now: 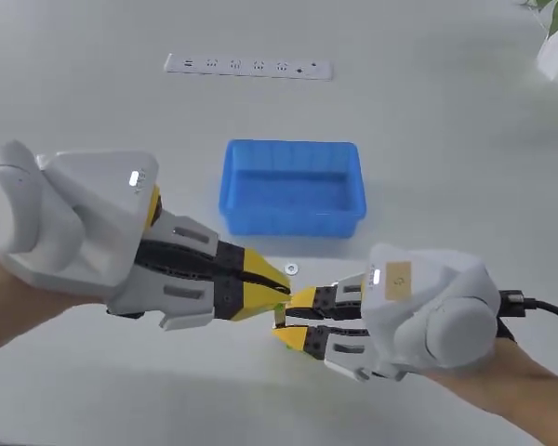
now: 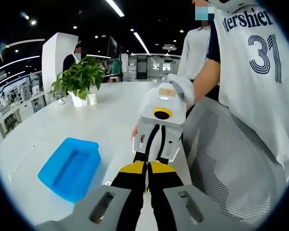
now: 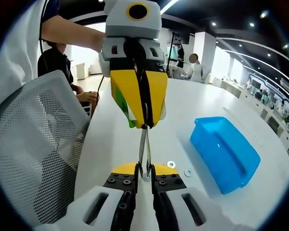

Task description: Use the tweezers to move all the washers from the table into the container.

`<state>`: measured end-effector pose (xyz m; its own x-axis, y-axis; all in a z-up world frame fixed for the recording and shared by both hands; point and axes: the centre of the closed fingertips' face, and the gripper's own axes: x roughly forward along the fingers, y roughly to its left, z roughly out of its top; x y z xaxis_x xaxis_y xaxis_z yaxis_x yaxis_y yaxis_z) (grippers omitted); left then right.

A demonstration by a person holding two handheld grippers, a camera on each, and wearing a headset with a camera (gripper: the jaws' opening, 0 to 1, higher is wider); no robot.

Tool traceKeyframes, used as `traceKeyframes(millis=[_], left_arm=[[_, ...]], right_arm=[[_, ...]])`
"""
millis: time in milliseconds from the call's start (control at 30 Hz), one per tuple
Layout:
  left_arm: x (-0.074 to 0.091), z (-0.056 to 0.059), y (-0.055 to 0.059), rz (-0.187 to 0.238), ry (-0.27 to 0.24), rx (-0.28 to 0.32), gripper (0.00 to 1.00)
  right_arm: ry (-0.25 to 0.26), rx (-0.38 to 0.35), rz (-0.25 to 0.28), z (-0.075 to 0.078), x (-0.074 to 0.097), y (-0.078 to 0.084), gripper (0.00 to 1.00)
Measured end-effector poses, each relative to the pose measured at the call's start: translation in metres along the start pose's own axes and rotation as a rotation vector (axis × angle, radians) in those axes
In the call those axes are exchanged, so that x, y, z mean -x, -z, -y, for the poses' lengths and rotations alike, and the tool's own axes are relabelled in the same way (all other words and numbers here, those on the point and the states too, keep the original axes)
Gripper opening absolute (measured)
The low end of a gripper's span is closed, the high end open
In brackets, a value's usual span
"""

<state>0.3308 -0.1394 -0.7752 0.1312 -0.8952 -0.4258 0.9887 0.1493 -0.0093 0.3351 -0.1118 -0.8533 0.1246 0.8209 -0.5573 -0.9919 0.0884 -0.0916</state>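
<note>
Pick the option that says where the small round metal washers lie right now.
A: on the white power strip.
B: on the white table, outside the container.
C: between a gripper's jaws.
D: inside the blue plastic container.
B: the right gripper view shows two small round metal washers lying flat on the white table, apart from the blue plastic container.

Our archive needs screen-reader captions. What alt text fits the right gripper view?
Thin metal tweezers span between the right gripper at the bottom and the left gripper facing it, both shut on them. Two washers lie on the white table beside a blue container.
</note>
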Motion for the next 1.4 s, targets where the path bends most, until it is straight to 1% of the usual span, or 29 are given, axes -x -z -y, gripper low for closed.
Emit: traceKeyframes(millis=[400, 567, 767, 833, 900, 1033, 1133, 1400], left_arm=[[0.0003, 0.0001, 0.0011, 0.003, 0.002, 0.011, 0.05], [0.0007, -0.0003, 0.0012, 0.008, 0.000, 0.015, 0.05], [-0.0003, -0.0001, 0.0005, 0.010, 0.009, 0.020, 0.05], [-0.0004, 0.0000, 0.0004, 0.011, 0.011, 0.021, 0.05], [-0.0005, 0.0007, 0.0003, 0.012, 0.016, 0.024, 0.05], [-0.0002, 0.0008, 0.0005, 0.011, 0.017, 0.023, 0.05], [0.0002, 0.0001, 0.0007, 0.008, 0.012, 0.024, 0.05], [0.0003, -0.0014, 0.0011, 0.008, 0.012, 0.026, 0.05]], right_arm=[[-0.019, -0.008, -0.009, -0.0009, -0.0021, 0.0029, 0.11], [-0.030, 0.001, -0.016, -0.0010, -0.0028, 0.0047, 0.11], [-0.045, 0.013, -0.023, -0.0012, -0.0028, 0.0060, 0.11], [-0.049, 0.013, -0.021, -0.0012, -0.0028, 0.0059, 0.11], [-0.063, -0.006, -0.011, -0.0007, -0.0028, 0.0060, 0.11], [-0.083, -0.019, 0.000, -0.0001, -0.0025, 0.0052, 0.11], [-0.095, -0.006, 0.000, -0.0012, -0.0033, 0.0049, 0.11], [-0.116, -0.010, 0.001, -0.0018, -0.0042, 0.0052, 0.10]])
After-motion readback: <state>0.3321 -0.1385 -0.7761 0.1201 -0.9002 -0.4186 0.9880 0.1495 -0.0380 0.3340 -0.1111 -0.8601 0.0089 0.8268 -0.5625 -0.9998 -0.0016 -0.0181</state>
